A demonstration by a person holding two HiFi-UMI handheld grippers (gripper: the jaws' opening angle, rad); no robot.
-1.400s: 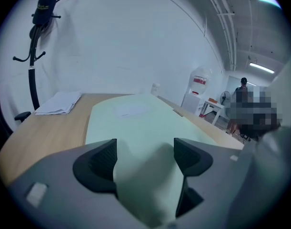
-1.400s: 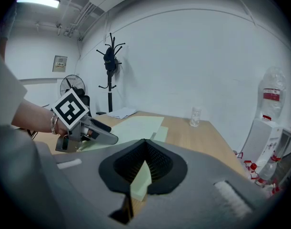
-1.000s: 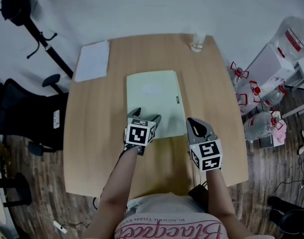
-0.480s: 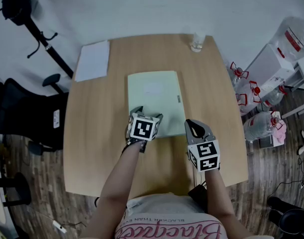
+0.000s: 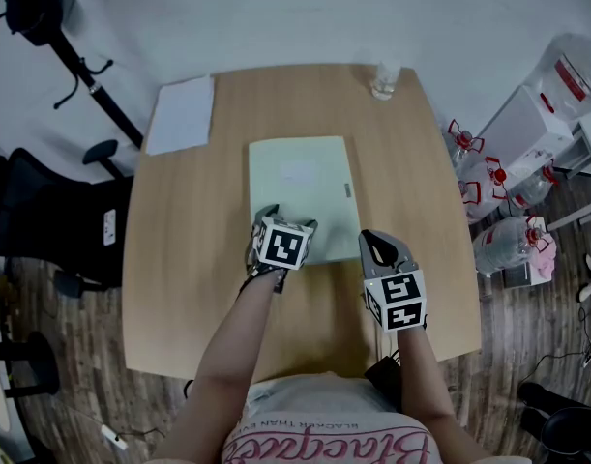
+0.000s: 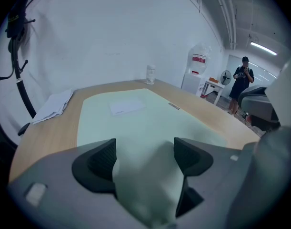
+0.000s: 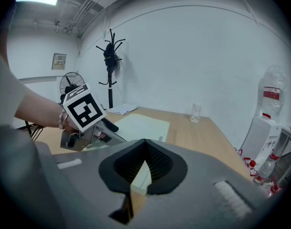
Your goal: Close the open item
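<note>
A pale green folder (image 5: 300, 182) lies flat and closed on the wooden table (image 5: 189, 259), with a small white label (image 6: 127, 107) on its cover. My left gripper (image 5: 287, 223) hovers over the folder's near edge, jaws wide open. In the left gripper view the folder (image 6: 135, 123) fills the gap between the left gripper's (image 6: 145, 149) pads, and neither pad presses on it. My right gripper (image 5: 380, 247) is shut and empty, just off the folder's near right corner. The right gripper view shows its jaws (image 7: 145, 149) meeting, with the folder (image 7: 144, 123) and the left gripper (image 7: 95, 128) beyond.
White papers (image 5: 182, 114) lie at the table's far left corner and a glass (image 5: 383, 80) stands at its far edge. Water bottles (image 5: 513, 240) stand on the floor to the right, an office chair (image 5: 53, 220) to the left. A person (image 6: 241, 82) stands far off.
My left gripper has moved a little forward and right over the folder's near edge. The right gripper has drawn back slightly towards me.
</note>
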